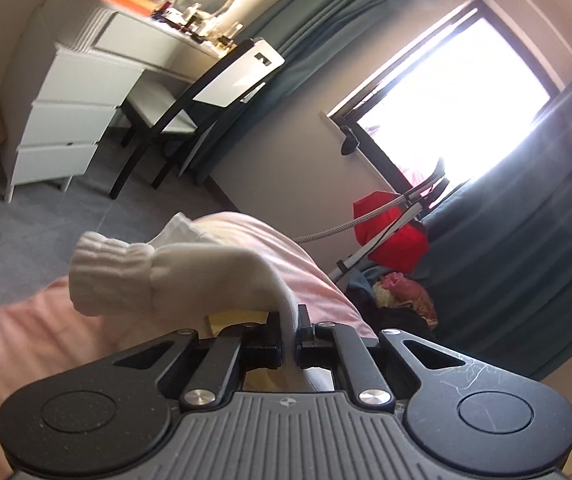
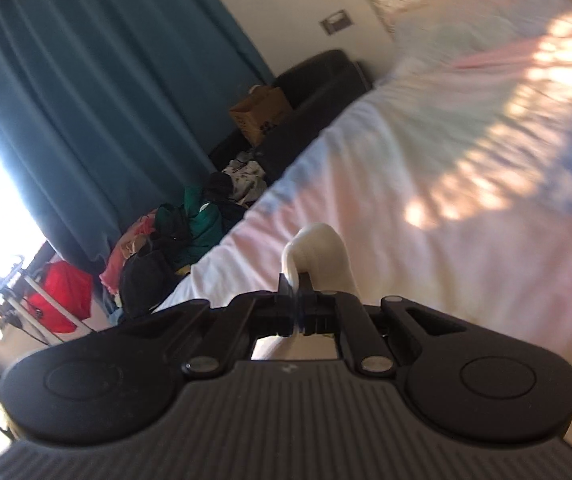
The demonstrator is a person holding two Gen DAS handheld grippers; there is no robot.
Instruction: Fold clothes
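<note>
A: There's the white garment [image 1: 189, 272], soft cream knit, with a ribbed cuff [image 1: 105, 276] bunched up at the end of a sleeve.

B: Lifted clear, the cuff end hanging out over the pink bed [image 1: 25, 344]. A narrow pinch of fabric runs down between the fingers [image 1: 305, 316].

A: And on the right wrist view?

B: Same pale cloth [image 2: 318, 256], a small fold curling up over the clamped fingers [image 2: 283, 284]. The picture is blurred there, so the weave can't be made out.
</note>
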